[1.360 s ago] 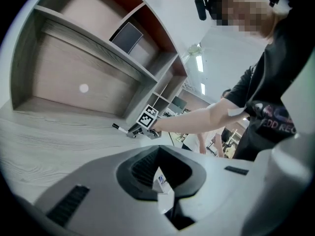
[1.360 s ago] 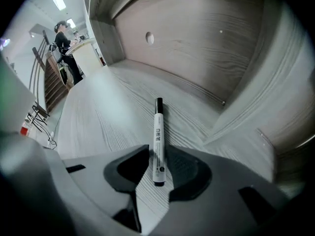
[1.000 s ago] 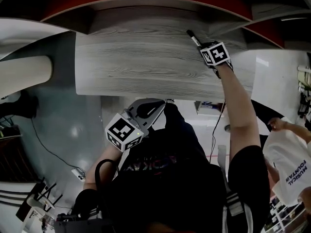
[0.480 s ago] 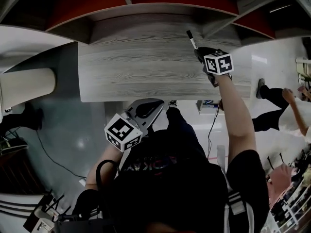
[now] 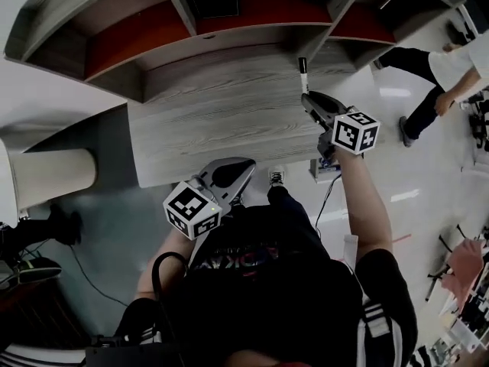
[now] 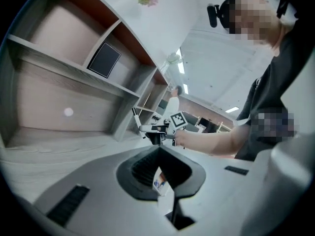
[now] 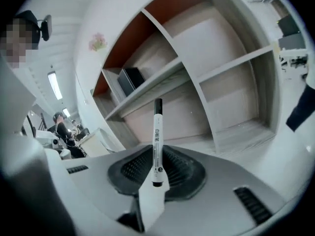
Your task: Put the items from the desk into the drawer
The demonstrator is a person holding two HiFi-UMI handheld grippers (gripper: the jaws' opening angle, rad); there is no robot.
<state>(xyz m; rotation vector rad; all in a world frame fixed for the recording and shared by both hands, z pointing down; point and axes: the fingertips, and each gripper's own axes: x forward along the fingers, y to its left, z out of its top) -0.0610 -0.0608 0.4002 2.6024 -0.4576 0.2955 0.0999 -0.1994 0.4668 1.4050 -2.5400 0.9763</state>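
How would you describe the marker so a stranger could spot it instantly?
Look at the grey wooden desk under the shelves, then at the right hand-held gripper over its right side. The marker is the slim white pen with a black cap clamped in its jaws, the only pen in sight.
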